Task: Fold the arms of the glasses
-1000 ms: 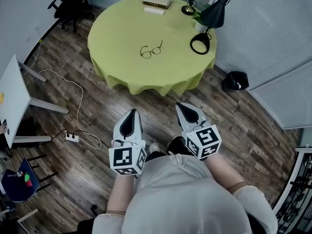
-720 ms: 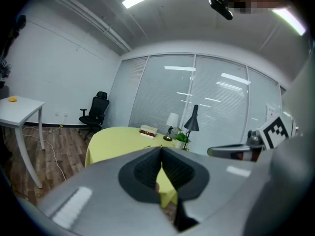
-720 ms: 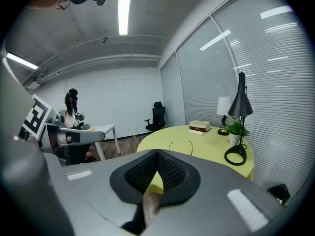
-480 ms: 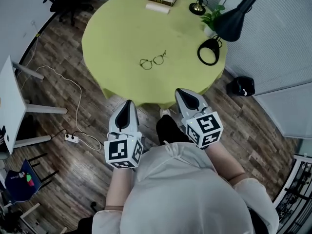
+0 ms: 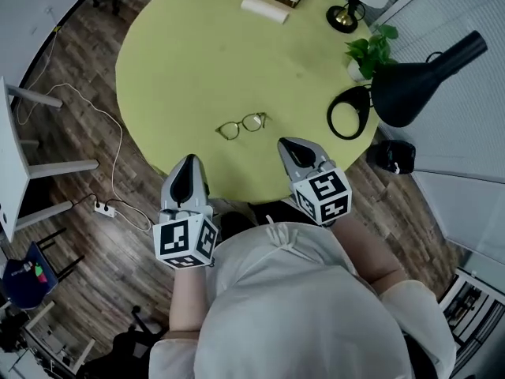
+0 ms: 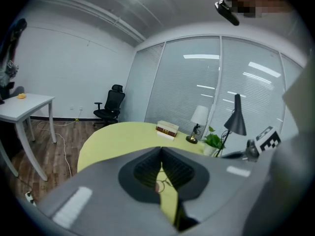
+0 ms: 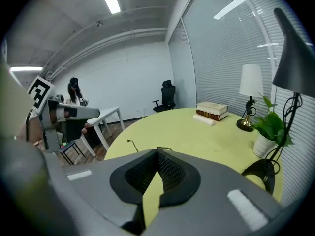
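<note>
Hovering shut, left gripper (image 5: 188, 161), right gripper (image 5: 286, 144), seemingly empty

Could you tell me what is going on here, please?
A person stands at a round table covered with a yellow-green cloth, holding a gripper in each hand. The glasses lie untouched on the cloth, and their arms look unfolded. The left gripper and the right gripper are both shut and empty. They sit by the table's near edge and point toward the glasses. Folding has not yet begun.
</note>
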Available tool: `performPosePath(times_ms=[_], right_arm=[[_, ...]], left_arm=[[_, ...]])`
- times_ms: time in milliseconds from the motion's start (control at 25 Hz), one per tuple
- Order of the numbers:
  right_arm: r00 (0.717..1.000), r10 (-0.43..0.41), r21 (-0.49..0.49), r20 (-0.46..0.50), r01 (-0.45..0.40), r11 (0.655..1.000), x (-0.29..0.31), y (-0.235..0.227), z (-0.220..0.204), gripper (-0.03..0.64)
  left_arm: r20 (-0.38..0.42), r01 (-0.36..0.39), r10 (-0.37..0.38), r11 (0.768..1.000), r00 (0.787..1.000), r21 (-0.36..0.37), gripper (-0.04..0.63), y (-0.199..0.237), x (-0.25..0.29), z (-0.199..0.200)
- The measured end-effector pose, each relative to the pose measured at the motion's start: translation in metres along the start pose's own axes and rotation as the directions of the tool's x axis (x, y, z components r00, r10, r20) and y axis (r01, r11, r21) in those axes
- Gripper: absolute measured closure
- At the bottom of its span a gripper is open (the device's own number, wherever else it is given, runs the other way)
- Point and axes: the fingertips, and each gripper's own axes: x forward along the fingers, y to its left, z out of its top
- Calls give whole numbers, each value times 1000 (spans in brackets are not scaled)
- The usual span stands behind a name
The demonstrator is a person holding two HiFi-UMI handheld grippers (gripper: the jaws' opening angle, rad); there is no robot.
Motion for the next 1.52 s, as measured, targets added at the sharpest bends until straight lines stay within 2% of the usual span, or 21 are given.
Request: performPosePath(times_ms=[200, 360, 440, 560, 640, 800, 1080, 1160, 1240, 1520], right_arm=[[995, -5, -54, -101, -1, 999, 44, -27, -8, 617], [985, 3, -133, -170, -26, 991, 65, -37, -18, 607], [978, 29, -166, -206, -64, 984, 79, -39, -24, 516], [968, 85, -232, -236, -142, 962, 99, -42, -30, 439], [960, 111, -322, -257, -193, 927, 110, -44, -31, 419], [944, 174, -451, -279, -289, 844, 122, -37, -24, 428], [899, 240, -544, -367, -417, 729, 130, -30, -23, 532], [892, 246, -560, -379, -433, 707, 130, -29, -23, 582], [888, 252, -569, -384, -442, 693, 130, -28, -24, 601], [885, 244, -624, -397, -455, 636, 129, -27, -23, 604]], left_arm=[[-86, -19, 19, 1000, 996, 0, 589, 23, 37, -17], [-140, 24, -25, 1000, 990, -9, 589, 29, 60, -31], [-167, 48, -52, 999, 985, -25, 589, 33, 71, -40], [-203, 73, -79, 997, 976, -35, 589, 35, 89, -52], [-222, 76, -82, 997, 972, -32, 589, 38, 99, -59], [-260, 73, -79, 997, 962, -33, 589, 48, 104, -71], [-301, 88, -88, 996, 950, -15, 589, 51, 112, -79], [-305, 90, -86, 996, 949, -3, 589, 51, 114, -79], [-304, 97, -92, 995, 948, 1, 589, 49, 116, -77], [-304, 119, -113, 993, 946, 3, 589, 48, 136, -74]])
